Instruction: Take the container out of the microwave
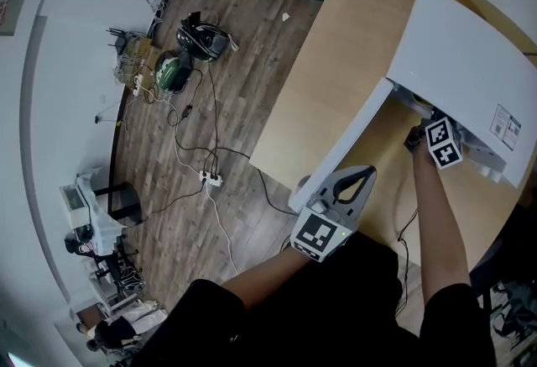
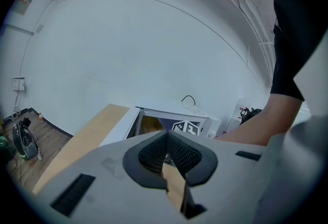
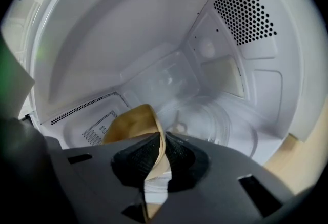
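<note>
The right gripper [image 3: 160,141] reached into the white microwave [image 1: 457,55] at the right of the head view. Its fingers [image 3: 136,159] pinched the rim of the tan container [image 3: 130,124], which was low and left of centre in the cavity, near the glass turntable [image 3: 220,123]. The left gripper [image 2: 166,155] hovered by the open door [image 1: 340,151] above the bench [image 1: 336,55], fingers pressed together on nothing.

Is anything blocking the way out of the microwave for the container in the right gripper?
Nothing visible does. The right gripper is shut on the tan container by its rim inside the microwave. The door is swung wide open, and only the glass turntable lies beneath.
</note>
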`<state>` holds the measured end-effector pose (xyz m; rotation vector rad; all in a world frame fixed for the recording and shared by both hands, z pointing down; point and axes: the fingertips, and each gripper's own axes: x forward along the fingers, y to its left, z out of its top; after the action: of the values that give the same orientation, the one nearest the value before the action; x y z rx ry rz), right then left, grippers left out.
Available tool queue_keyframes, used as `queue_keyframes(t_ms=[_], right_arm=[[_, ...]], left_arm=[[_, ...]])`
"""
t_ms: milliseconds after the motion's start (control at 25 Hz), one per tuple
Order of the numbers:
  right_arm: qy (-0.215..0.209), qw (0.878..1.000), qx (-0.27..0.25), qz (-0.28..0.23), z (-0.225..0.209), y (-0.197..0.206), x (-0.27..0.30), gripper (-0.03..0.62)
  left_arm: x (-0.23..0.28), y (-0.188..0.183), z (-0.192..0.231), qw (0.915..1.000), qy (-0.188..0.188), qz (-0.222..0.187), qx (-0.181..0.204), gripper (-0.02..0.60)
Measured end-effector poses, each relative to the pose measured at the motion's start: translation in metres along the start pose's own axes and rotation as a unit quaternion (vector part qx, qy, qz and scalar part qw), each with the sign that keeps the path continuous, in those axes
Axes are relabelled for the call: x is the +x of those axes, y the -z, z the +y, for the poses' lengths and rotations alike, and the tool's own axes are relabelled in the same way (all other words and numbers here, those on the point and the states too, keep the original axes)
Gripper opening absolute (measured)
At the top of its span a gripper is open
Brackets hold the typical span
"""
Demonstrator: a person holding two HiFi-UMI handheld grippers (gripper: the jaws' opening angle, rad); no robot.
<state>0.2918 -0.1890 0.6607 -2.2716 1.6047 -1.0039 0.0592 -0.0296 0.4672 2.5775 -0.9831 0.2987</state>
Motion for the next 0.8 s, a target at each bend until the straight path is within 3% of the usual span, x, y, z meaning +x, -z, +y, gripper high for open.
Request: queue_keyframes(t_ms=[400, 560, 800], right_arm=[[0.005, 1.0, 0.002, 0.003, 0.002, 0.0, -0.019, 0.087], [0.012, 1.0, 0.007, 0.007, -0.002, 0.002, -0.034, 0.087], [0.015, 0.999, 0.022, 0.017, -0.005, 0.004, -0.062, 0.087]], left_arm=[[-0.027, 0.001, -0.004, 0.9998, -0.011, -0.011, -0.015, 0.011], [-0.043, 0.0, 0.0, 0.9998, -0.012, -0.016, 0.006, 0.011], [-0.072, -0.008, 0.003, 0.9994, -0.014, -0.033, 0.0, 0.011]])
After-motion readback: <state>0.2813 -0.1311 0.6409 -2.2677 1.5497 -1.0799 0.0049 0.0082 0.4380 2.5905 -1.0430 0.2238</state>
